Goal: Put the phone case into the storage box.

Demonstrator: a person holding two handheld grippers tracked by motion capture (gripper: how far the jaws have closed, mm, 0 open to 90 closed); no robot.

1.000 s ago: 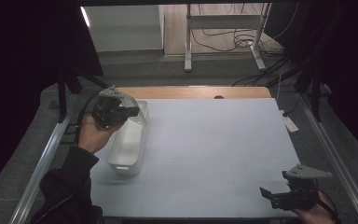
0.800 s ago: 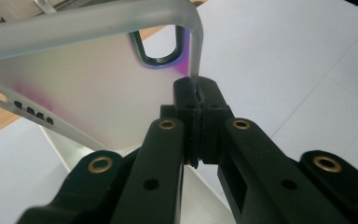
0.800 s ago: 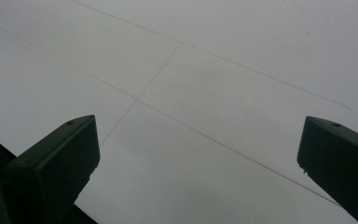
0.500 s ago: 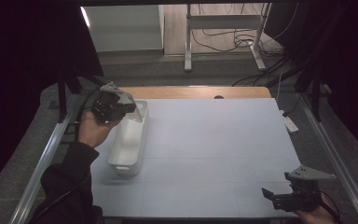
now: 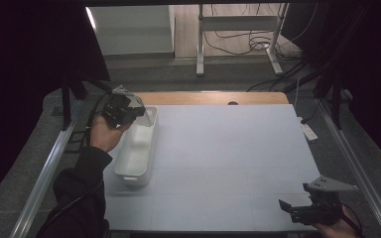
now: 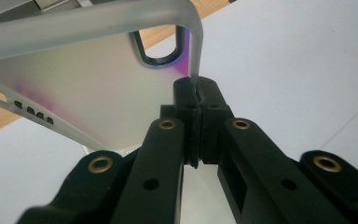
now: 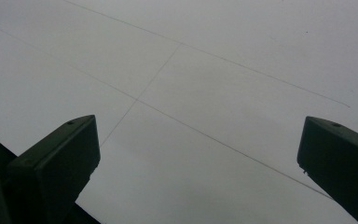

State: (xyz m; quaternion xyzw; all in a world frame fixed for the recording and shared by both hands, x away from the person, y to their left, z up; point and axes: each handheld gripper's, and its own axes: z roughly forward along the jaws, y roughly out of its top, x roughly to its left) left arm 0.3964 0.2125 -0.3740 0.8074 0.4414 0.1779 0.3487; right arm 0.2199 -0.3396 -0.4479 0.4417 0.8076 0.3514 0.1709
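Observation:
A long white plastic tub (image 5: pixel 135 151) lies on the left side of the white table (image 5: pixel 238 148). My left gripper (image 5: pixel 137 112) is at the tub's far end, held in a hand that reaches in from the bottom left. In the left gripper view the left gripper (image 6: pixel 196 91) is shut on the thin frosted rim of the tub (image 6: pixel 93 88), next to a handle slot. My right gripper (image 5: pixel 285 206) rests low at the table's near right corner. In the right gripper view the right gripper (image 7: pixel 198 154) is open, with bare table between its fingers.
A wooden strip (image 5: pixel 208 97) runs along the table's far edge. Metal rails (image 5: pixel 44 173) flank both sides. A white power strip (image 5: pixel 308 132) lies on the floor at the right, and cables and a desk frame (image 5: pixel 238 34) stand beyond the table.
The left hand and its gripper have shifted a little toward the far end of the tub, still shut on the rim. The right gripper has not moved.

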